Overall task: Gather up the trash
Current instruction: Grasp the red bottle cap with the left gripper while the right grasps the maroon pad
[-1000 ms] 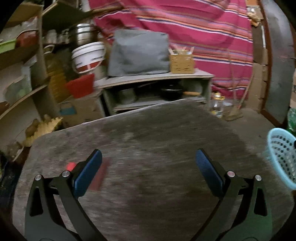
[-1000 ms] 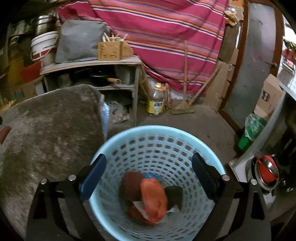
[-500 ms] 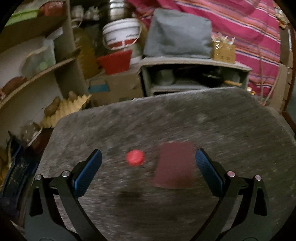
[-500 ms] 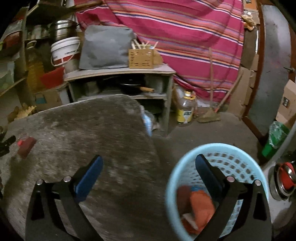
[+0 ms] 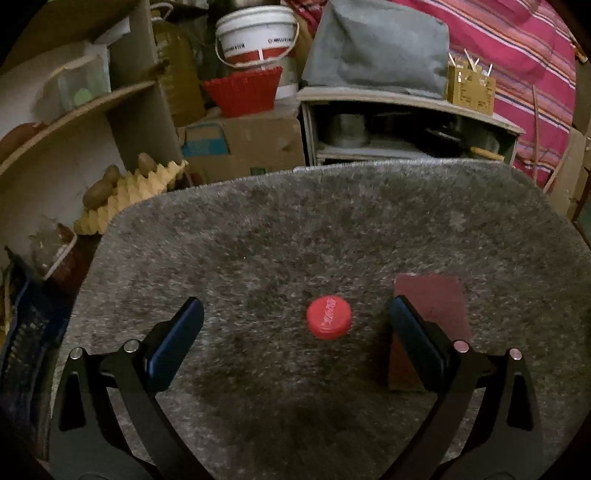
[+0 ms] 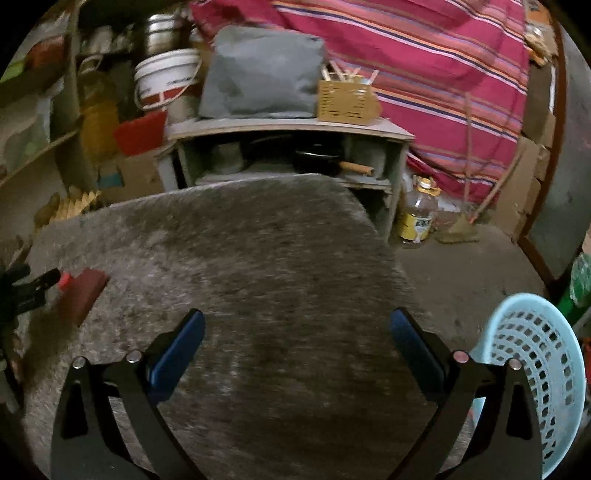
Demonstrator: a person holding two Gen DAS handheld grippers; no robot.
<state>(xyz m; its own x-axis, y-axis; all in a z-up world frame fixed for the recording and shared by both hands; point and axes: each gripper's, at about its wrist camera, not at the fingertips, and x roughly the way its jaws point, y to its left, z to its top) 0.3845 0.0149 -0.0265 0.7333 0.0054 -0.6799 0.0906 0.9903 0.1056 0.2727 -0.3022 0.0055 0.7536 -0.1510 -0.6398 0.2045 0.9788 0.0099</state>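
Round red plastic bottle cap (image 5: 328,323) lies flat on the grey shaggy-covered desk (image 5: 332,229), embossed lettering on top, sitting between the left gripper (image 5: 295,332) fingers, nearer the right finger, touching neither. Left gripper spread wide, grasping nothing. Flat dark maroon rectangular piece (image 5: 434,310), maybe card or sandpaper, hard to tell, lies just right of the cap; the left gripper's right finger overlaps its left edge in view. Contact unclear.

Right wrist view is motion-blurred. Same cap (image 6: 65,279) and maroon piece (image 6: 82,293) appear at the far left of the desk (image 6: 277,258), with the left gripper's black fingers (image 6: 26,291) reaching in beside them. Right gripper (image 6: 297,336) released, wide apart, empty, over bare desk well apart from the cap. Light blue perforated plastic basket (image 6: 535,369) sits off the desk's right edge, lower right, behind the right finger; contents not visible here.

Background: grey low shelf unit (image 5: 406,107) behind the desk holding a grey cloth-covered bulk (image 5: 373,48) and a woven tan box with sticks (image 5: 471,86); white bucket with red band (image 5: 256,35); red ribbed tub (image 5: 242,92); cardboard box (image 5: 243,142); egg tray with potatoes (image 5: 125,188); striped magenta cloth (image 6: 424,59); yellow-labelled bottle (image 6: 417,218) on the floor.
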